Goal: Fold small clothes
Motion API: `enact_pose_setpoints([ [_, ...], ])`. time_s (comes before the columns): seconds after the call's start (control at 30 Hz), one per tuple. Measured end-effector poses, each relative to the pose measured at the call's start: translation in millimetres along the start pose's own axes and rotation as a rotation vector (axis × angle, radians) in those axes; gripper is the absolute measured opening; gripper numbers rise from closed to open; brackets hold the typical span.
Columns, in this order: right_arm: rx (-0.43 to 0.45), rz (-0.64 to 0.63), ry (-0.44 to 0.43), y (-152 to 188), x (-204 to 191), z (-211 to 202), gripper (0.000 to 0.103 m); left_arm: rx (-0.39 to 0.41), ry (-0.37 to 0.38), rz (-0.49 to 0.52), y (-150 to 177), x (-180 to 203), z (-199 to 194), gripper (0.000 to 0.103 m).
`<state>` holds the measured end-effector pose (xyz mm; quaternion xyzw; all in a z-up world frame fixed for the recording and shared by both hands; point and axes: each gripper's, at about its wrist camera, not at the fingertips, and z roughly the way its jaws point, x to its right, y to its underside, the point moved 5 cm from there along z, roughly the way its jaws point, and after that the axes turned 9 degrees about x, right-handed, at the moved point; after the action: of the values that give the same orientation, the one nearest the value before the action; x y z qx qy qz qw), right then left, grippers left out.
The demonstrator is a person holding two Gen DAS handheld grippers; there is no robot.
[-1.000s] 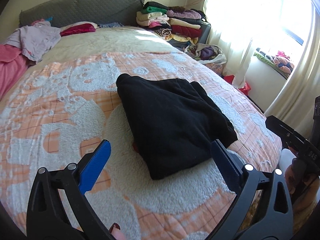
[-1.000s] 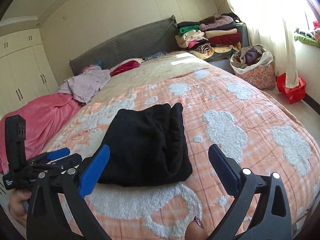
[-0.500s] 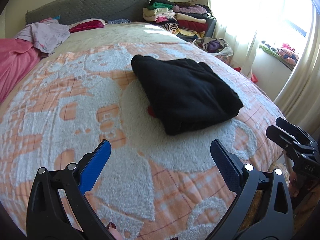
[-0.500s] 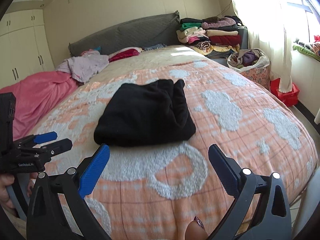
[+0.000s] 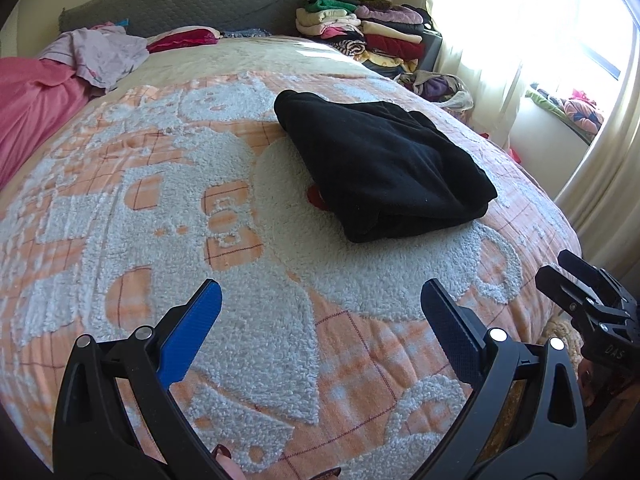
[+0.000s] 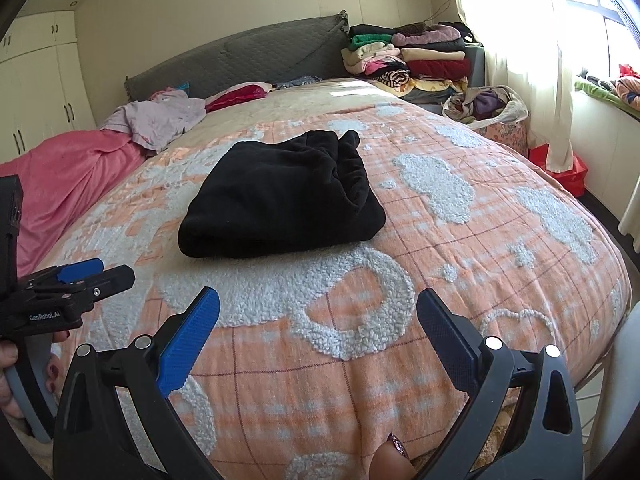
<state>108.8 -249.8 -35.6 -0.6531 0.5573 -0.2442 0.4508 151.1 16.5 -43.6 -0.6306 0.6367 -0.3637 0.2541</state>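
A black garment point(image 5: 380, 164) lies folded in a compact bundle on the orange and white bedspread point(image 5: 160, 216); it also shows in the right wrist view point(image 6: 280, 200). A bit of red shows under its left edge point(image 5: 316, 198). My left gripper point(image 5: 320, 316) is open and empty, held back near the foot of the bed, well short of the garment. My right gripper point(image 6: 318, 320) is open and empty, also well short of it. Each gripper shows at the edge of the other's view.
Stacked folded clothes point(image 5: 360, 32) sit at the back right beside the grey headboard point(image 5: 180, 0). Loose lilac clothing point(image 5: 100, 52) and a pink blanket point(image 5: 32, 108) lie at the back left. A bag of clothes point(image 6: 488, 112) and a red box point(image 6: 560, 168) stand on the floor by the curtain.
Both grippers have pulled back from the black garment toward the foot of the bed. They stay open. The garment has not moved.
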Motion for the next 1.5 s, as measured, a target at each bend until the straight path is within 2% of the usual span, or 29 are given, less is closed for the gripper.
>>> enact_pose_setpoints([
  [1.5, 0.009, -0.001, 0.005, -4.2, -3.7, -5.8, 0.098, -0.005, -0.052, 0.011, -1.2, -2.5, -6.1, 0.093],
])
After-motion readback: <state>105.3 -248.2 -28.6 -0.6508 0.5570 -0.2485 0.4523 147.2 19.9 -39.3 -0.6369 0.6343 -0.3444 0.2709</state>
